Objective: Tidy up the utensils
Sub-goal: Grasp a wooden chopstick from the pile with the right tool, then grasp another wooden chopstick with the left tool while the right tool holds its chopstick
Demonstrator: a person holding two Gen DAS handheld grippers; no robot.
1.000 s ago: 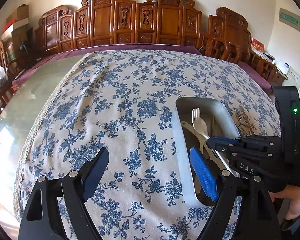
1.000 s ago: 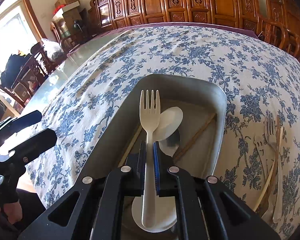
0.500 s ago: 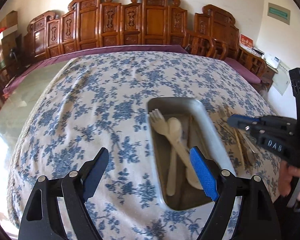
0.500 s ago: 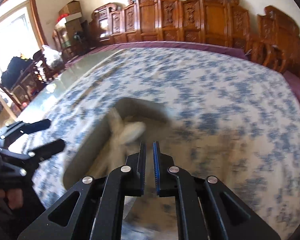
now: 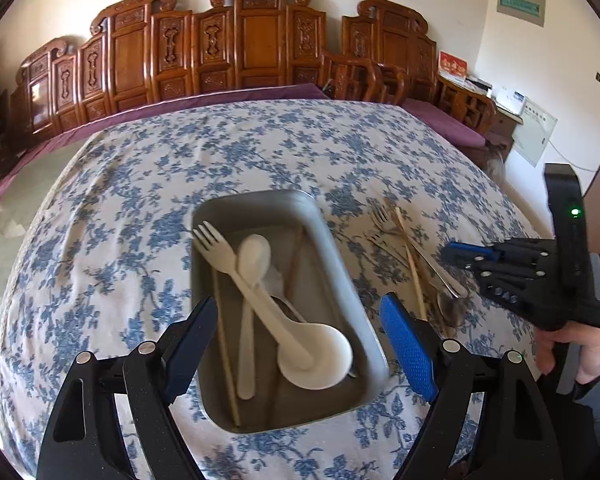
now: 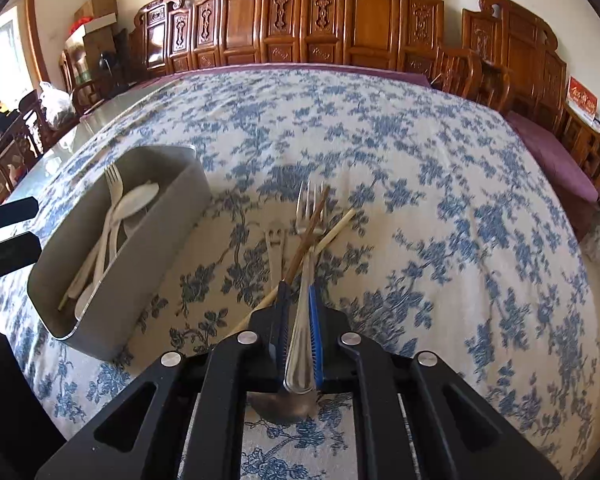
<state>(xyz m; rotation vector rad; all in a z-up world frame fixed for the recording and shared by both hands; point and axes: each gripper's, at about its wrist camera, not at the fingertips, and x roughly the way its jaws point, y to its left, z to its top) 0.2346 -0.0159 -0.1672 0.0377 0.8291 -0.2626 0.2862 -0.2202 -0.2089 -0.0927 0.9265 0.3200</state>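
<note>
Right gripper point(image 6: 299, 334) down low over the loose pile on the floral tablecloth point(image 6: 380, 152), jaws nearly together with the handle of a metal fork point(image 6: 306, 216) lying between the blue pads; whether pinched or merely straddled, cannot tell. Fork tines pointing far, crossed by a dark wooden chopstick point(image 6: 310, 228) and a pale chopstick point(image 6: 332, 234), with a small pale fork point(image 6: 275, 240) just left of them and a metal spoon bowl point(image 6: 284, 402) showing under the gripper body. Left gripper point(image 5: 300, 336) spread wide, holding nothing, hovering over the near end of the grey tray point(image 5: 332, 256). Inside the tray: a cream plastic fork point(image 5: 224, 256), a cream spoon point(image 5: 252, 264), a white ladle-style spoon point(image 5: 316, 356) and chopsticks along the walls. Tray left of the pile, apart from it.
</note>
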